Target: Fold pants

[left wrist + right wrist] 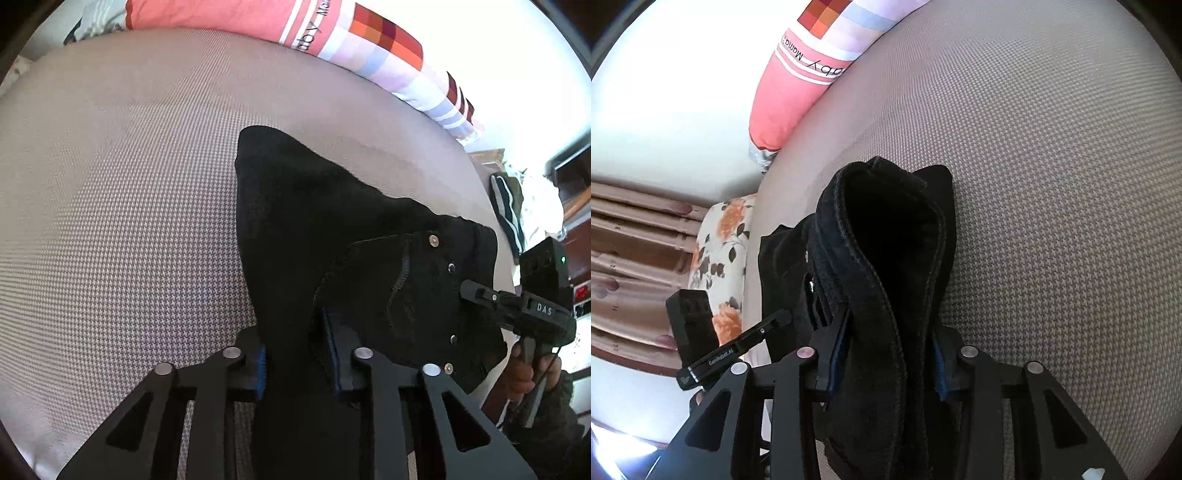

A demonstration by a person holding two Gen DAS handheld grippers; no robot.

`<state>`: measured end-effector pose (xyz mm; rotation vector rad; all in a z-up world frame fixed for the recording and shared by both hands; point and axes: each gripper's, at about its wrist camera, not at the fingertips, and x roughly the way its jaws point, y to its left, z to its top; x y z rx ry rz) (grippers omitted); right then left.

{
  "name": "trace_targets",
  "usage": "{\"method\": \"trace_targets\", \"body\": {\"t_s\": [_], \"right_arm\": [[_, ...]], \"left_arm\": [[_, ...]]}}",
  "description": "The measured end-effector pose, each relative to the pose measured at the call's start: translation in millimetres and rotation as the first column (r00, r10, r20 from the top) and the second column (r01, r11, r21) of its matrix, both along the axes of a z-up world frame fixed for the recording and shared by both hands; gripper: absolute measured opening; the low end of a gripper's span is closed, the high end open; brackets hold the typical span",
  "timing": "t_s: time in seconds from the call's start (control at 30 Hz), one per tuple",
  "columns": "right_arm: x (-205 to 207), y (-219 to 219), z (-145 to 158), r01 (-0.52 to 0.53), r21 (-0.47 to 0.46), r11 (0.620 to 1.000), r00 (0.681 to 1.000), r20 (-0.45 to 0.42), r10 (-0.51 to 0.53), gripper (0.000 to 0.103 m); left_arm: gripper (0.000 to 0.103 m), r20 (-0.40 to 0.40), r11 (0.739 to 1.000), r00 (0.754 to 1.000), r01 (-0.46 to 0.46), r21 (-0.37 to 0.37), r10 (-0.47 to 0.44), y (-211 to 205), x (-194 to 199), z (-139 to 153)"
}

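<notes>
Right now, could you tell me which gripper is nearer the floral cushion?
Left. The left gripper, clamping the pants, is by the floral cushion at the edge of the bed; the right gripper clamps them farther in over it.

Bed [129,184] with grey houndstooth cover; pink patchwork pillow [229,18] at its far edge; pleated brown curtain [635,251]; strong daylight.

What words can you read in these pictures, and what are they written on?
"DAS": white letters on the right gripper.
"GenRobot.AI": small white print on the left gripper.
"Mama" and "aby", the rest cut off: on the pink pillow.
The black pants show no readable words.
</notes>
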<state>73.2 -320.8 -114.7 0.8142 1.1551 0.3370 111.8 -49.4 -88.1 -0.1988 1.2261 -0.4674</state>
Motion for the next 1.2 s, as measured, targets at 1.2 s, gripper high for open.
{"method": "trace_targets", "body": {"t_s": [1.2], "right_arm": [[82.4, 45.0, 57.3, -0.020, -0.023, 1.000, 0.993, 0.120, 0.022, 0.022]], "left_arm": [[0.013, 0.194, 0.999, 0.980, -0.036, 0.013, 0.032, 25.3, 53.0, 56.5]]}}
